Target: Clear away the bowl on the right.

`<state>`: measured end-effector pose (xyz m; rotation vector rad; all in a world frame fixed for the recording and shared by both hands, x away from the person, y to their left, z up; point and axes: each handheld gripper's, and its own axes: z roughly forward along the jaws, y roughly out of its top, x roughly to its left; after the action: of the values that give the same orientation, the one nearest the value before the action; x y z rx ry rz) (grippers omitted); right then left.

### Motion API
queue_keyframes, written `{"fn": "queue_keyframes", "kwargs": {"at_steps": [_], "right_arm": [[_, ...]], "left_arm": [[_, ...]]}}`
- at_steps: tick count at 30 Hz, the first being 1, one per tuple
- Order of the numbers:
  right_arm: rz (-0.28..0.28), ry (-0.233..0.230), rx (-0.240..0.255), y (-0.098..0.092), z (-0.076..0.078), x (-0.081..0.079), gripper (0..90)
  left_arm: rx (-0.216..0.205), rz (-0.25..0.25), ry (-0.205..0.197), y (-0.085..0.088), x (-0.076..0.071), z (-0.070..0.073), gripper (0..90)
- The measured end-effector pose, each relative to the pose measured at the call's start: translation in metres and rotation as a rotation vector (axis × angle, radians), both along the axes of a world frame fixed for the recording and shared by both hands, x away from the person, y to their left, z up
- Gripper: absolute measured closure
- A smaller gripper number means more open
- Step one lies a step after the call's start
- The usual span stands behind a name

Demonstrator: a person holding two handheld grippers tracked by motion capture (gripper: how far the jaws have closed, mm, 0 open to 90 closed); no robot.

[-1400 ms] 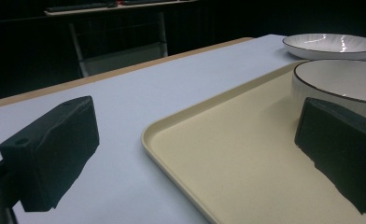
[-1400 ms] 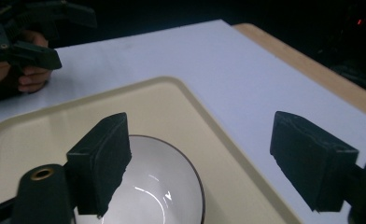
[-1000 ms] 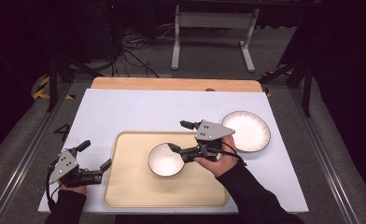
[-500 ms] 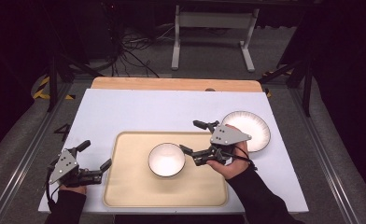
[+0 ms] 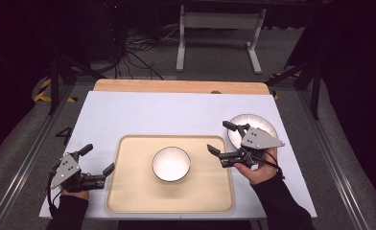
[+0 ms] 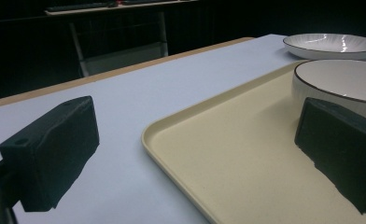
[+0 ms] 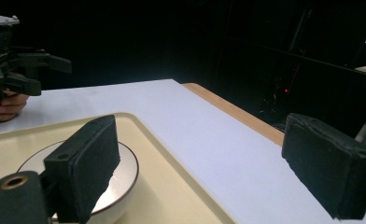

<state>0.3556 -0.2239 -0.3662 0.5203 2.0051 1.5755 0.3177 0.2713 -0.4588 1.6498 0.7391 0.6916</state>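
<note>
The left gripper [image 5: 99,160] is waiting released at the tray's [image 5: 128,191] left edge. The right gripper [image 5: 221,139], jaws just opening and empty, is hovering beside the bowl [image 5: 171,164] sitting mid-tray. Farther off, the high view is revealing the whole plate [image 5: 253,125] on the tabletop [image 5: 143,115].

Light from overhead, table [image 5: 143,115] evenly bright, room around it near black from 9 through 3 o'clock. Shadows soft and short. Small glare streak on the plate [image 6: 333,43]. High view soft and grainy. Gripper views: close black pads blurred, slight noise in dark areas.
</note>
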Motion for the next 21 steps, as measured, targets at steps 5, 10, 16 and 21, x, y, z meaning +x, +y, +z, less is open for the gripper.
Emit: {"fn": "queue_keyframes", "kwargs": {"at_steps": [5, 10, 16, 21], "right_arm": [[-0.037, 0.0, 0.004, -0.014, -0.005, 0.0, 11.1], [-0.068, 0.004, 0.015, -0.025, -0.014, 0.0, 11.4], [-0.089, 0.009, 0.028, -0.035, -0.026, -0.001, 11.5], [-0.108, 0.024, 0.014, -0.038, -0.038, -0.002, 11.5]], "left_arm": [[0.001, -0.002, 0.0, 0.0, 0.0, 0.0, 0.3], [0.001, 0.001, 0.001, 0.0, 0.0, 0.0, 0.3], [-0.005, 0.002, 0.003, 0.001, 0.0, 0.0, 0.3], [-0.007, 0.001, 0.005, 0.001, 0.0, 0.0, 0.3]]}}
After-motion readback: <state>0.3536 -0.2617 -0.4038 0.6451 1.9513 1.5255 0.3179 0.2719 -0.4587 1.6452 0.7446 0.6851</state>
